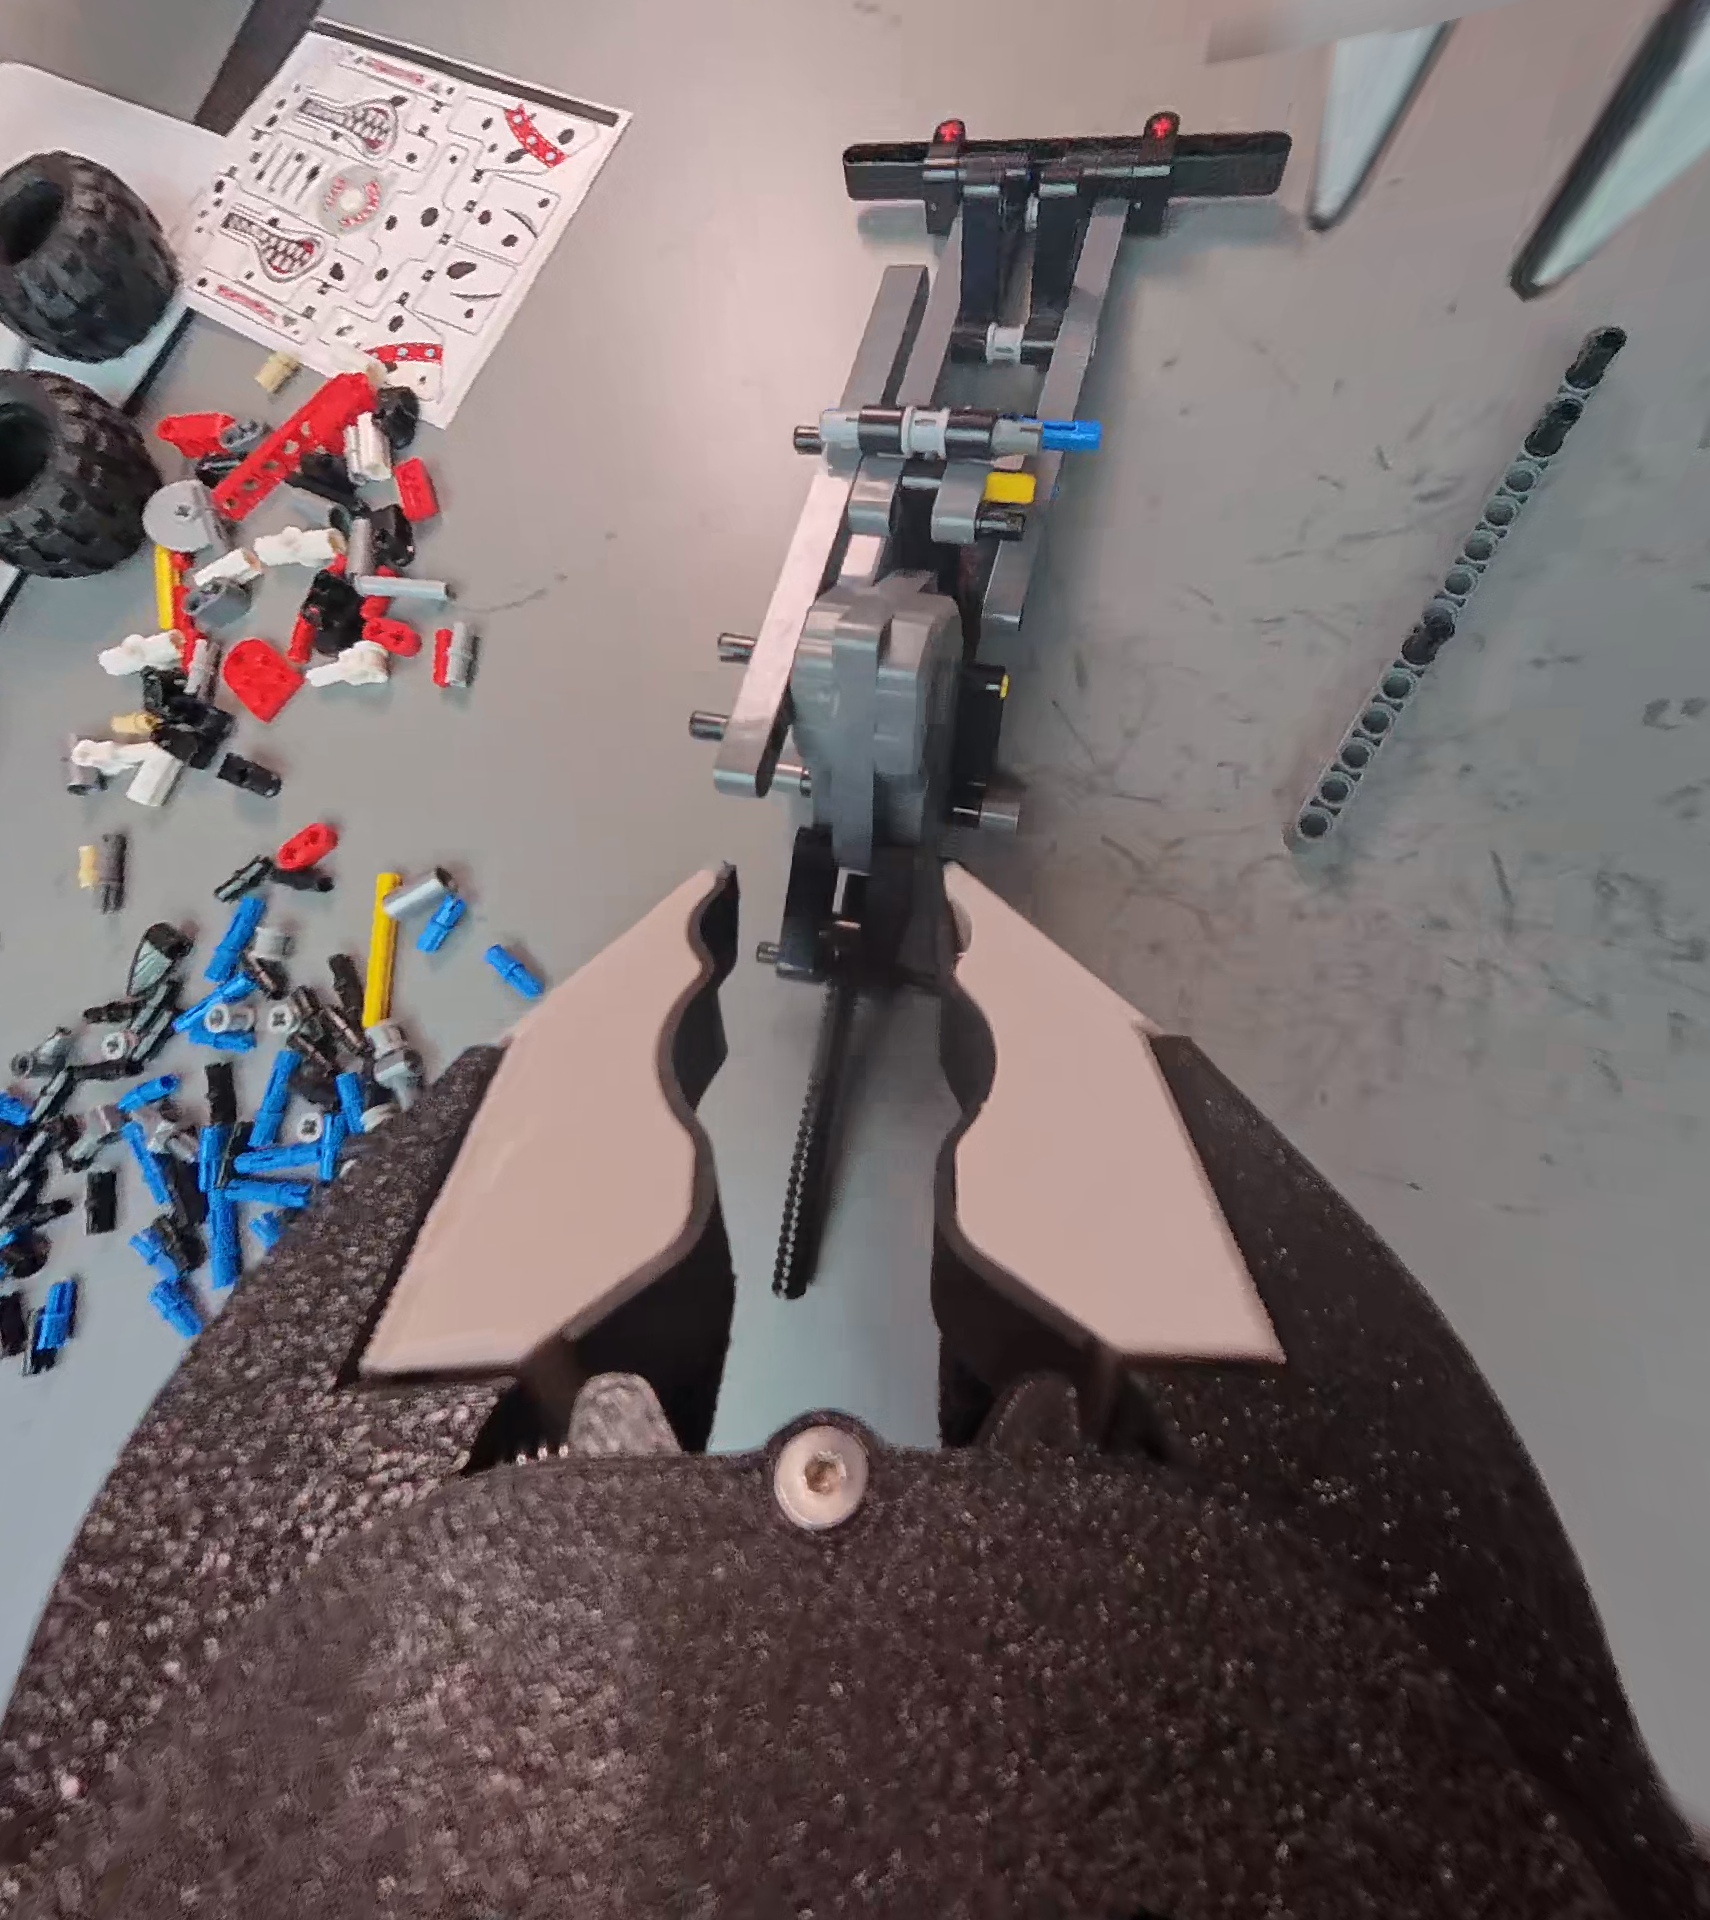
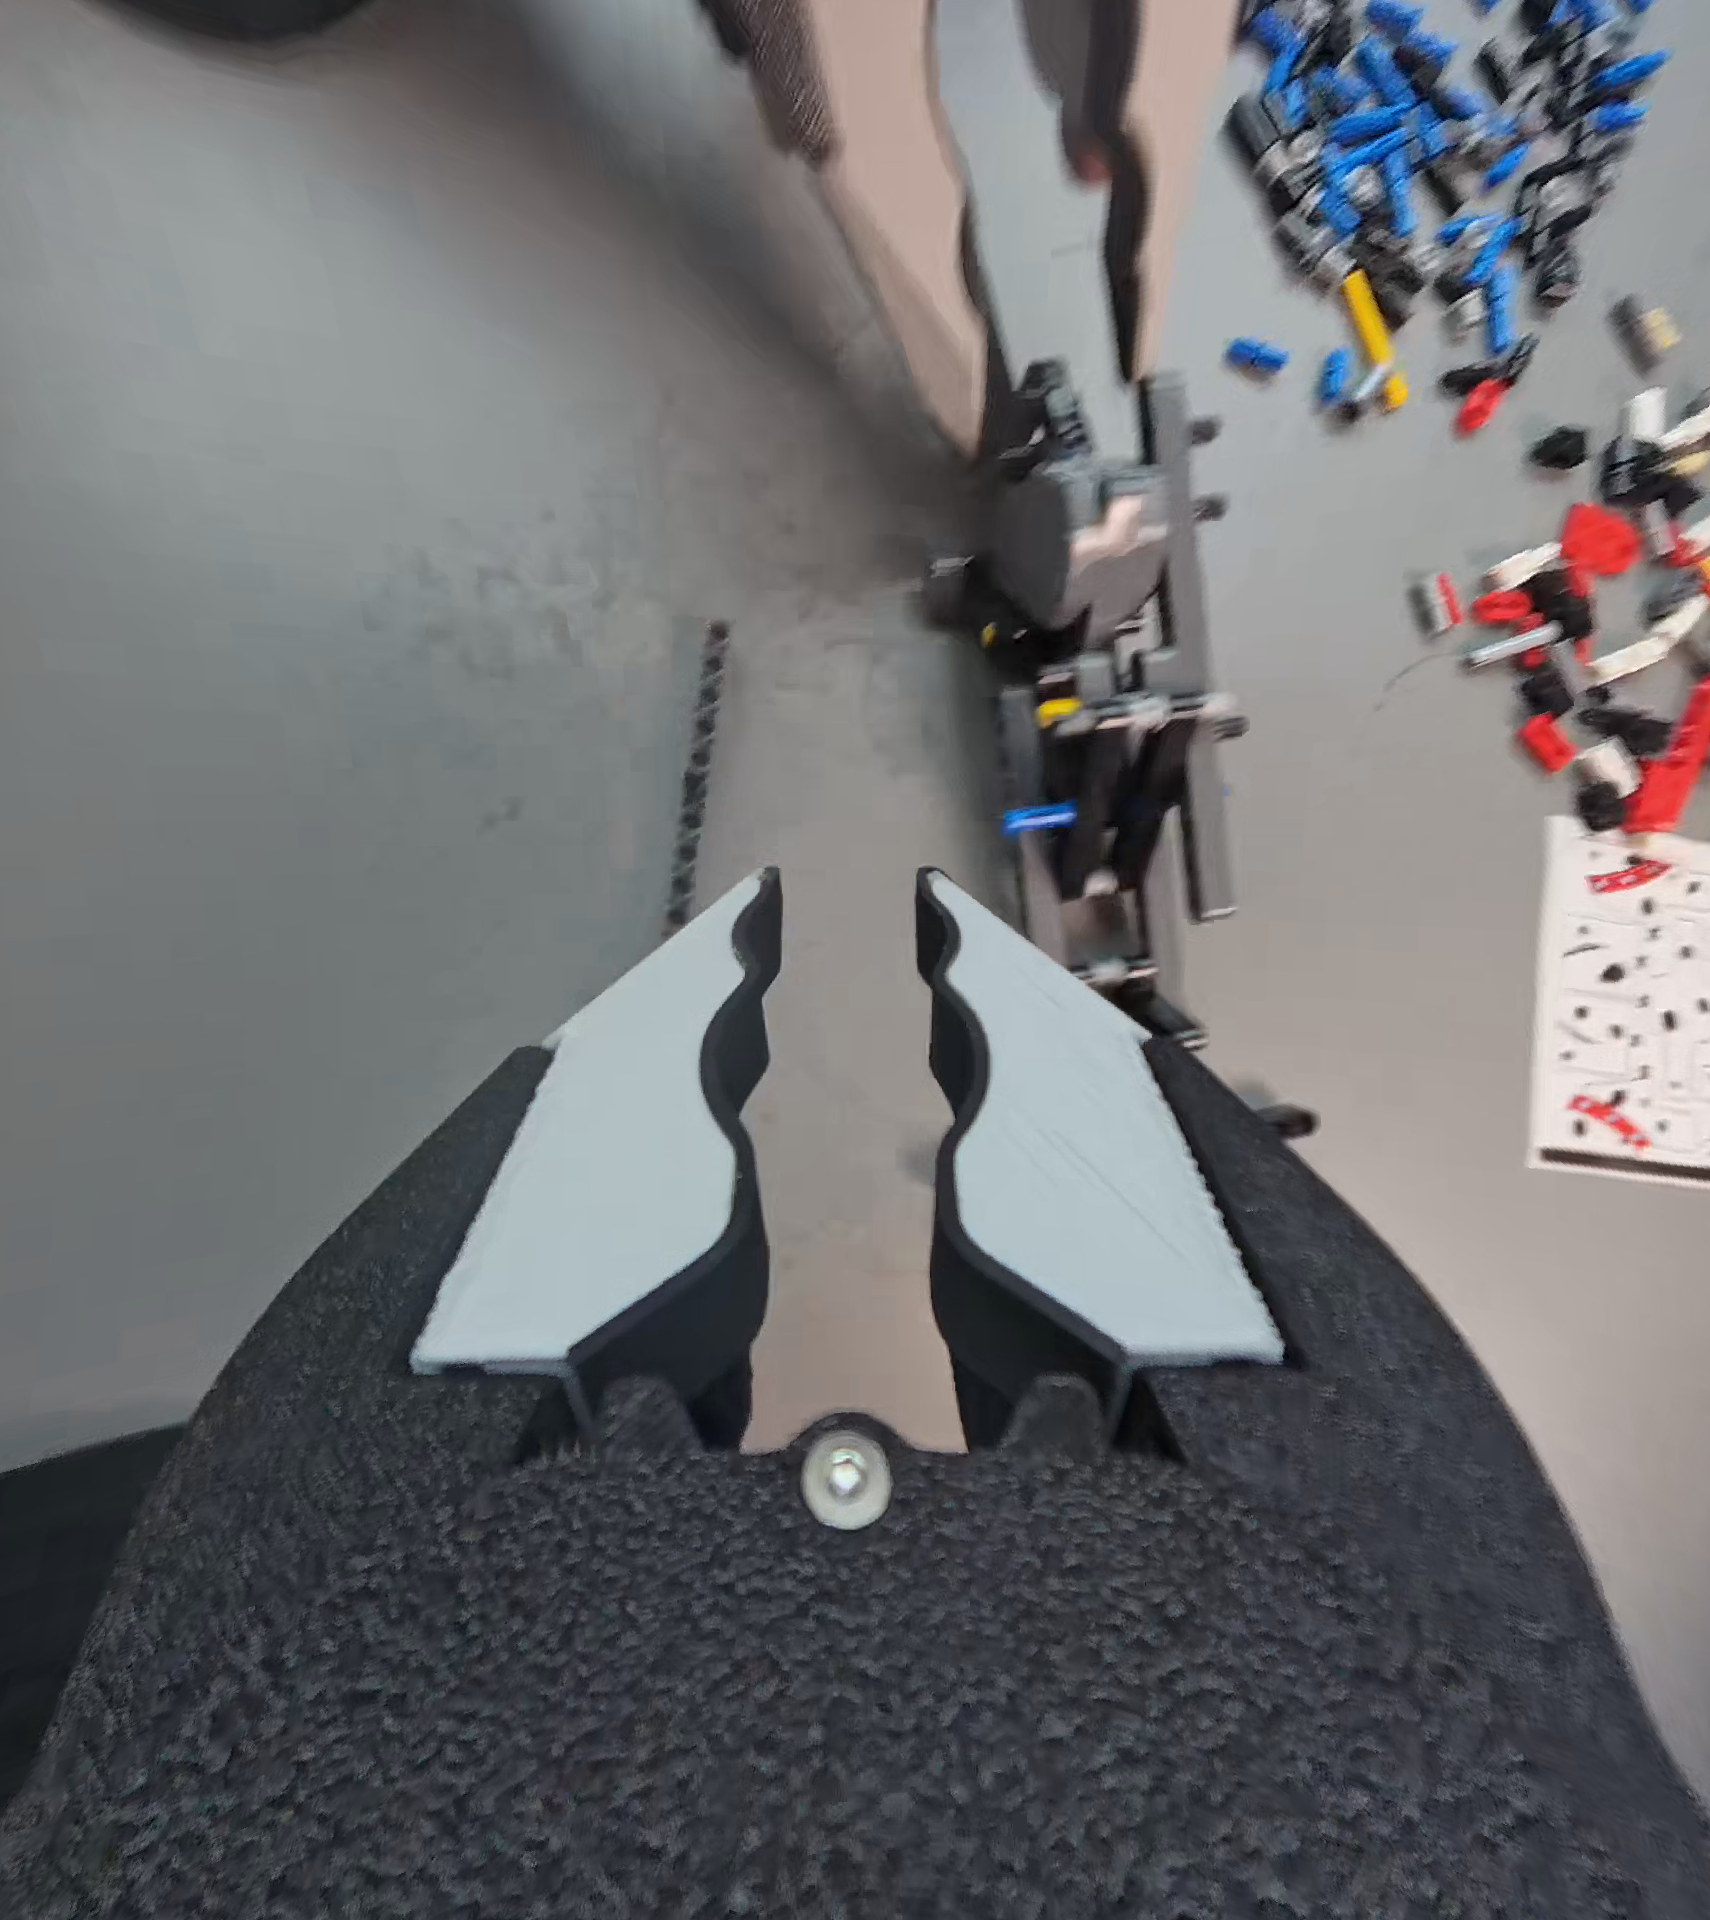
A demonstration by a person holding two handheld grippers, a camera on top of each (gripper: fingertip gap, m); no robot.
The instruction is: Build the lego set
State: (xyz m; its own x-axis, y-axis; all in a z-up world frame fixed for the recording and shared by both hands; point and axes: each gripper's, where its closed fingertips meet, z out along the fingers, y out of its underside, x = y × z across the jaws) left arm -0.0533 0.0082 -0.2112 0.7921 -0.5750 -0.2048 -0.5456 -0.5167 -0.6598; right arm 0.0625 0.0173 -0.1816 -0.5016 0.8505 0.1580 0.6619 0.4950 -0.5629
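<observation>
The part-built lego chassis, grey and black with a black crossbar at its far end, lies on the grey table. My left gripper is shut on the chassis's near end, one finger on each side. A black toothed rod runs back between the fingers. The right wrist view is blurred and shows the chassis with the left gripper on its far end. My right gripper is open and empty above the table. A long grey holed beam lies just left of its fingertips, right of the chassis in the left wrist view.
Left of the chassis lie a pile of red, white and black parts, a pile of blue and black pins, black tyres and a sticker sheet. The right wrist view shows the pins and sheet. The left gripper's tips are roughly 12 centimetres from the right gripper's.
</observation>
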